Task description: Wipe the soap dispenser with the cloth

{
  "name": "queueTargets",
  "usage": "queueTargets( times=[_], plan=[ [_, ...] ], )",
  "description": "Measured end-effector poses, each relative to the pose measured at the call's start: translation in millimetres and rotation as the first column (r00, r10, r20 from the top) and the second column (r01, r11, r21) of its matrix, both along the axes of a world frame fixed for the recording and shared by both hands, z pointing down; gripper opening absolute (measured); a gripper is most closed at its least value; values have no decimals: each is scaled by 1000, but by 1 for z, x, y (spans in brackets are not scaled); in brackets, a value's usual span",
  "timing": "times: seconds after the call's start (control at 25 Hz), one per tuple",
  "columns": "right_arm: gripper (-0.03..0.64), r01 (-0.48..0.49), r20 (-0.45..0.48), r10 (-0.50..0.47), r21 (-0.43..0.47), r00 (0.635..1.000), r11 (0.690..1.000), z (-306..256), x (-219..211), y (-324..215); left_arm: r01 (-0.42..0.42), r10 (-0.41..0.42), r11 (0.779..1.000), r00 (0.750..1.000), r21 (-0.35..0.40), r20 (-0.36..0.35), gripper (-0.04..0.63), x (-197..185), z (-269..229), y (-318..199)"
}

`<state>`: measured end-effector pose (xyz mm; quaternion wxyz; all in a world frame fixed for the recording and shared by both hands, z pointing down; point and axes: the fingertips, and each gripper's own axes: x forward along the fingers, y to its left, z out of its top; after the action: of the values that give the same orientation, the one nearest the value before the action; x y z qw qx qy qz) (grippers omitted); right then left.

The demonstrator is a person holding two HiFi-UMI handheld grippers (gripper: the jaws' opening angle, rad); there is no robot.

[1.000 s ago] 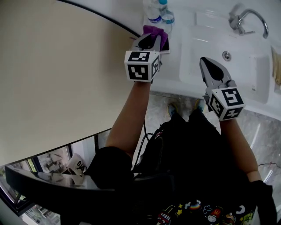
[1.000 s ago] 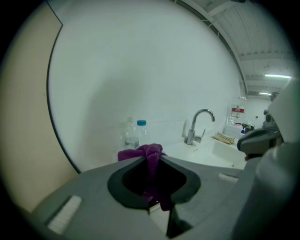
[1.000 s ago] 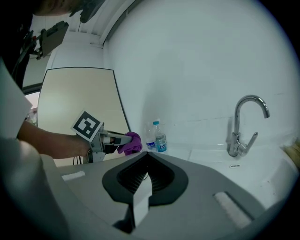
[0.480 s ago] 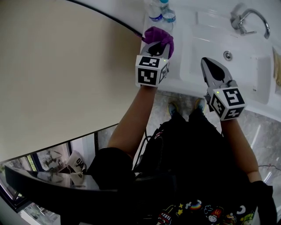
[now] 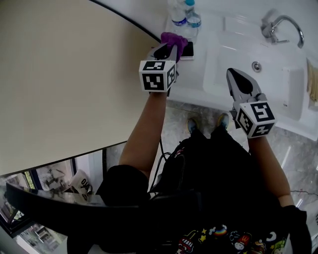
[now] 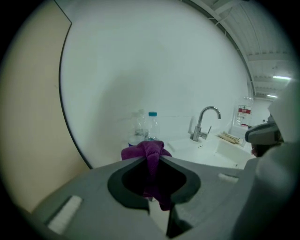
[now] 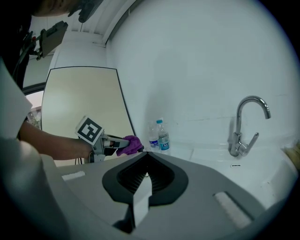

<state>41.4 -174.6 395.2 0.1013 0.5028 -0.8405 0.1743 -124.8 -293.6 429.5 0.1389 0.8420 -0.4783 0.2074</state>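
Head view: the left gripper [image 5: 168, 49] is up at the left of the sink [image 5: 271, 74] with the purple cloth [image 5: 175, 39] bunched at its tips, just in front of two water bottles [image 5: 185, 15], while the right gripper [image 5: 236, 77] hangs over the sink's front edge. Left gripper view shows its jaws pinched tight on that cloth, a fold hanging down between them. Right gripper view has its own jaws closed together with nothing in them.

Even, soft light washes the white worktop [image 5: 198, 74] almost featureless; the near clothing [image 5: 223, 178] sinks into darkness. Both gripper views curve strongly into black corners (fisheye), with the foreground softly out of focus.
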Motion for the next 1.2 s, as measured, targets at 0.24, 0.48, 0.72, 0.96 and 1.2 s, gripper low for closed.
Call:
queueTargets(
  times=[0.24, 0.48, 0.72, 0.96, 1.2],
  plan=[
    [23, -28, -15, 28, -5, 999, 1000, 0, 8, 14, 42, -42, 999, 999, -34, 5, 52, -10, 25, 0],
    [24, -56, -19, 56, 0, 998, 998, -6, 11, 27, 45, -44, 995, 999, -89, 12, 52, -15, 45, 12],
    [23, -66, -21, 66, 10, 998, 998, -10, 6, 35, 13, -8, 989, 999, -147, 38, 52, -12, 72, 28],
    [23, -80, -14, 80, 1, 997, 997, -6, 5, 42, -54, 61, 982, 998, -183, 29, 52, 5, 84, 50],
    [24, -81, -15, 81, -3, 997, 997, -5, -3, 44, -81, 85, 981, 996, -176, 16, 52, 7, 80, 53]
  ],
)
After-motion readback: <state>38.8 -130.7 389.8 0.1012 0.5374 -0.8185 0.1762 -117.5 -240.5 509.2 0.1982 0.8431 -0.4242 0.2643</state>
